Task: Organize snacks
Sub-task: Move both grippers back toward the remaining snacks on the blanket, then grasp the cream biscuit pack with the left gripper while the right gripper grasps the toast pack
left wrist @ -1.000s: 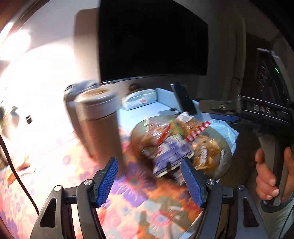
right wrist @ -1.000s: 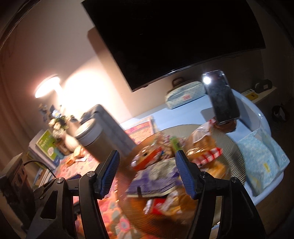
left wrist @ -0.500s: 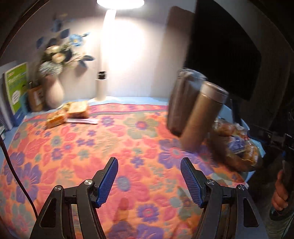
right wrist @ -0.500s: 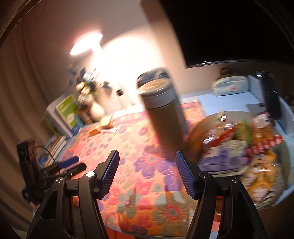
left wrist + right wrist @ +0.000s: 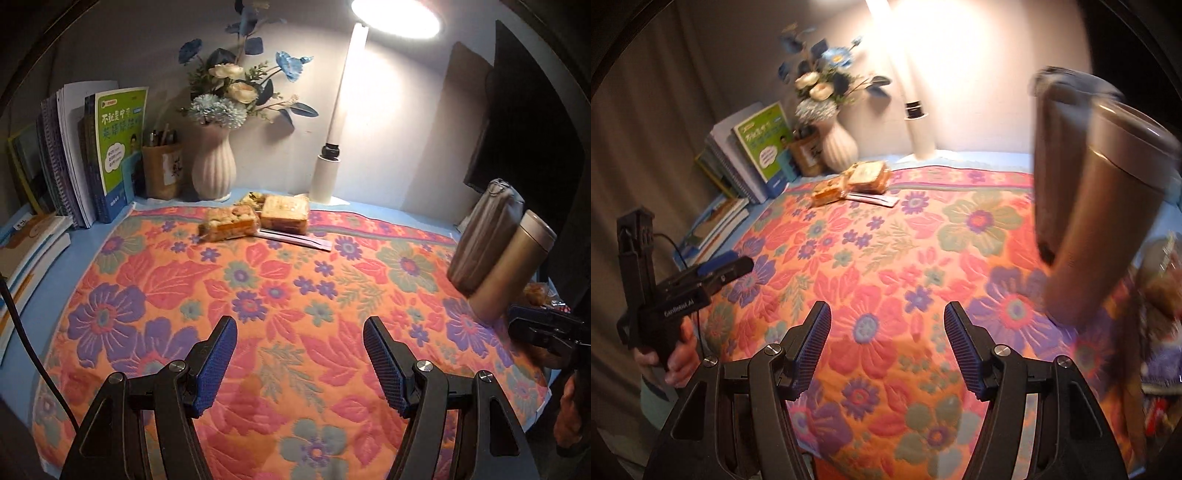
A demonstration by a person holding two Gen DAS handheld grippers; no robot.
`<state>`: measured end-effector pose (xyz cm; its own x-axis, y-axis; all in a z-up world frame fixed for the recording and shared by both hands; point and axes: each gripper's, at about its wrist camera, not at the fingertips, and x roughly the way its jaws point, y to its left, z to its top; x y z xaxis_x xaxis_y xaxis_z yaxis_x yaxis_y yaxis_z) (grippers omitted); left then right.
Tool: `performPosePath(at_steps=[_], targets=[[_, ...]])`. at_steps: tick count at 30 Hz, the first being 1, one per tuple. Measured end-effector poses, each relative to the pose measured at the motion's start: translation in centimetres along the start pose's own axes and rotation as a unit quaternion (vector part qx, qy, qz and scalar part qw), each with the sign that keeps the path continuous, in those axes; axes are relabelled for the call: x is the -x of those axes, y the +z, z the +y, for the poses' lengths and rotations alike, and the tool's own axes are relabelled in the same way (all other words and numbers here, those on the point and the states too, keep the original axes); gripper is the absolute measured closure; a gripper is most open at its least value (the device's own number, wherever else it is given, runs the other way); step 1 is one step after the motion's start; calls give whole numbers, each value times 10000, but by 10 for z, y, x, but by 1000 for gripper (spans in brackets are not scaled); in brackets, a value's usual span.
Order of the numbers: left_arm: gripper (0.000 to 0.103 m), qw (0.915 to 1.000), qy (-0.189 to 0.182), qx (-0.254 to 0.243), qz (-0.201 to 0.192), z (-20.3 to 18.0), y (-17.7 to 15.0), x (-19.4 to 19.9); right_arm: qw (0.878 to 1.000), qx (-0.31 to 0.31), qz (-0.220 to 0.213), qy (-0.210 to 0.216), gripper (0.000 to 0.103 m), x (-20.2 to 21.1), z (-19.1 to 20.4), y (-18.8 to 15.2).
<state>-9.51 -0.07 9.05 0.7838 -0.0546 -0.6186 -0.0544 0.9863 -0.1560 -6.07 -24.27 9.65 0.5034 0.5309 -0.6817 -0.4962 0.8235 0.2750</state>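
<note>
Both claws, left and right, swung from snack tray to floral cloth, empty

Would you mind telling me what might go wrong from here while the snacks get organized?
The tall tumbler stands right beside the right gripper; a sideways sweep could topple it. The wrapped sandwiches lie close to the vase, so a long reach by the left gripper might knock it.

I see an orange cloth patterned with pink, purple and teal flowers, blue pads, a white ribbed vase, a green book far left, a bronze flask right.
</note>
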Motion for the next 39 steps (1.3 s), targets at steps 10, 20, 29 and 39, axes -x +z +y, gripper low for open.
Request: performPosePath(at_steps=[10,20,29,39], targets=[[23,9994,278,99,153,58,68,-70,9987,363,161,319,40,-93,21,65],[23,9968,359,616,352,93,128,-173,9998,27,-92,157,39,-185,-4,135],[23,9984,415,285,270,102,130,-214,9989,325,-322,100,39,-239,-9,181],[23,9974,-301,262,593,104,131,-214,9962,775,132,386,39,-279,1,195]])
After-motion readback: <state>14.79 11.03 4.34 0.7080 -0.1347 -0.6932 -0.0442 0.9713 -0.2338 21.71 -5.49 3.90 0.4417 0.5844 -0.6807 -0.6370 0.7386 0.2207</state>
